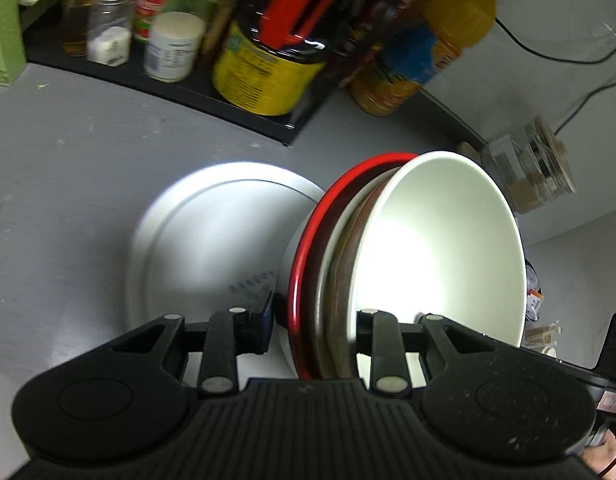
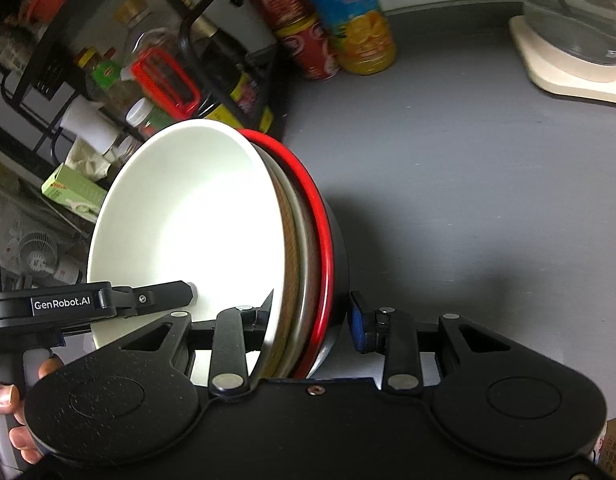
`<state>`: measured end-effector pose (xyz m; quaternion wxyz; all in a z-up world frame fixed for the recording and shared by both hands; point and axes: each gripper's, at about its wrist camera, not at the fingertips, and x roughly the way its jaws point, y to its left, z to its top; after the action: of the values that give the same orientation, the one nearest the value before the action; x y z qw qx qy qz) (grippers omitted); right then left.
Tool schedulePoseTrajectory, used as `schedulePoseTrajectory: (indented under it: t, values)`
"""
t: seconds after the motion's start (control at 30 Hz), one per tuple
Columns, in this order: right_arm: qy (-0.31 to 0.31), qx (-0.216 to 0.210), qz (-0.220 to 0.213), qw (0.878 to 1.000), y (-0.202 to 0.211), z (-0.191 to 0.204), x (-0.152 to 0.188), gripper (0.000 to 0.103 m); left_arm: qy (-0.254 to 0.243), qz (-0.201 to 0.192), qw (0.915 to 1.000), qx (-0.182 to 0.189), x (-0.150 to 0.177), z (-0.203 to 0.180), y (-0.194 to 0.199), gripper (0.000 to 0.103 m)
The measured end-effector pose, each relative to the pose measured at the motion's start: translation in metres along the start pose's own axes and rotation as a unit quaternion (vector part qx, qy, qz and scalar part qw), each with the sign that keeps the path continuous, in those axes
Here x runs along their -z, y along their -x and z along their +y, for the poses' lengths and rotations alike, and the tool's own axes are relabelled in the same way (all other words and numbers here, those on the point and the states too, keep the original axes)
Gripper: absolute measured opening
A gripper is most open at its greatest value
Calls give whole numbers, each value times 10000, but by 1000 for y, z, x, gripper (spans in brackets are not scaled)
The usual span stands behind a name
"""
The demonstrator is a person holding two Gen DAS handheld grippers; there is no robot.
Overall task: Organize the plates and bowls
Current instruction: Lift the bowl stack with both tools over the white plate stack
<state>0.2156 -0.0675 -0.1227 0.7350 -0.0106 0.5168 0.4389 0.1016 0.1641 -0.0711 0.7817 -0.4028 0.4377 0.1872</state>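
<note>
Both grippers clamped, angled downward.
Left gripper (image 1: 314, 332) and right gripper (image 2: 310, 320) grip opposite rims; jaws partly closed.

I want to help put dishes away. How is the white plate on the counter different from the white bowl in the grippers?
The white plate lies flat; the white bowl is tilted.
The plate is shallow; the bowl is deep.
The plate lies alone; the bowl is nested in other dishes.
Both are white and round.

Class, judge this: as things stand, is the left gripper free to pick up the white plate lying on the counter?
Probably not: the left gripper is shut on the stack of bowls, which the right gripper also clamps. The white plate lies unobstructed beside it.
</note>
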Motion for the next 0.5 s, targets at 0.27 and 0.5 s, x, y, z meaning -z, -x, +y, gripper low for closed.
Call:
schedulePoseTrajectory:
  t: [0.27,0.5]
  values:
    - [62,12,146,9999,-22,24,-1,33,140,5,9998,-104,-13,28,4,28]
    - [-27,69,235,9997,-36,33,2,33,205,110,9996,-153,-15,47,-1,28]
